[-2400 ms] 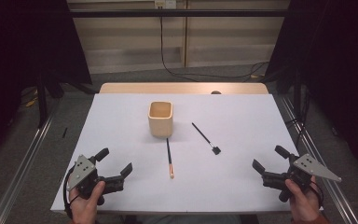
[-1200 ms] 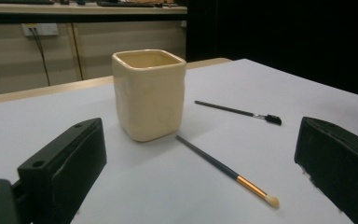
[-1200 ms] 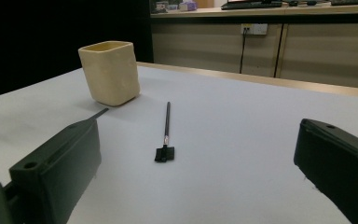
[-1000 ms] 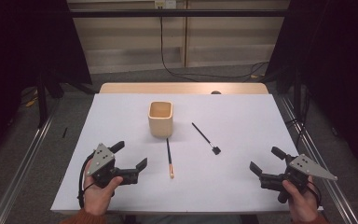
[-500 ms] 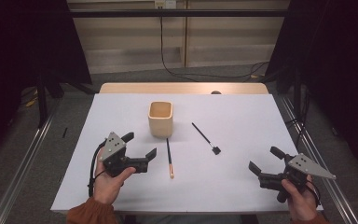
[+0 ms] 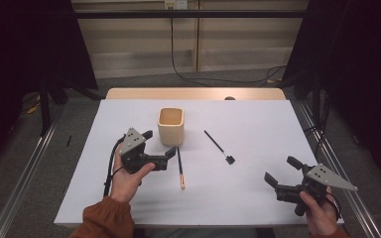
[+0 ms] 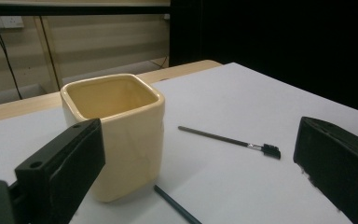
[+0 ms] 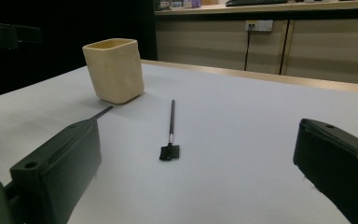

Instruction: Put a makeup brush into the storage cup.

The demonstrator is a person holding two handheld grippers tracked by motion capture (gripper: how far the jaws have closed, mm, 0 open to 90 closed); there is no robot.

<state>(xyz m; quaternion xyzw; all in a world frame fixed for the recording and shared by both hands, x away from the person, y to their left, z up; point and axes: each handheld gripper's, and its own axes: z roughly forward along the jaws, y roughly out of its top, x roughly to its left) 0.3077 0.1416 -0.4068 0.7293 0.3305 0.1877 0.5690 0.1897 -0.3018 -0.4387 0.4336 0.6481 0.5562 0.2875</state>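
Note:
A cream square cup (image 6: 171,125) stands upright in the middle of the white table (image 6: 258,119). A thin dark stick with an orange tip (image 6: 180,167) lies just in front of it. A black brush (image 6: 218,147) lies to its right. My left gripper (image 6: 158,143) is open, just left of the stick and front-left of the cup. In the left gripper view the cup (image 7: 116,135) sits close behind the left jaw, the brush (image 7: 228,140) lies beyond, and the gripper (image 7: 200,154) holds nothing. My right gripper (image 6: 282,171) is open near the front right, facing the brush (image 8: 171,126) and cup (image 8: 114,70).
A wooden strip (image 6: 193,93) borders the table's far edge, with a wall and hanging cables (image 6: 178,54) behind. Metal rails (image 6: 25,173) run along both sides on the floor. Dark curtains stand at left and right.
My left gripper has travelled from the front left corner forward and to the right, ending beside the cup and the stick. The right gripper has barely shifted.

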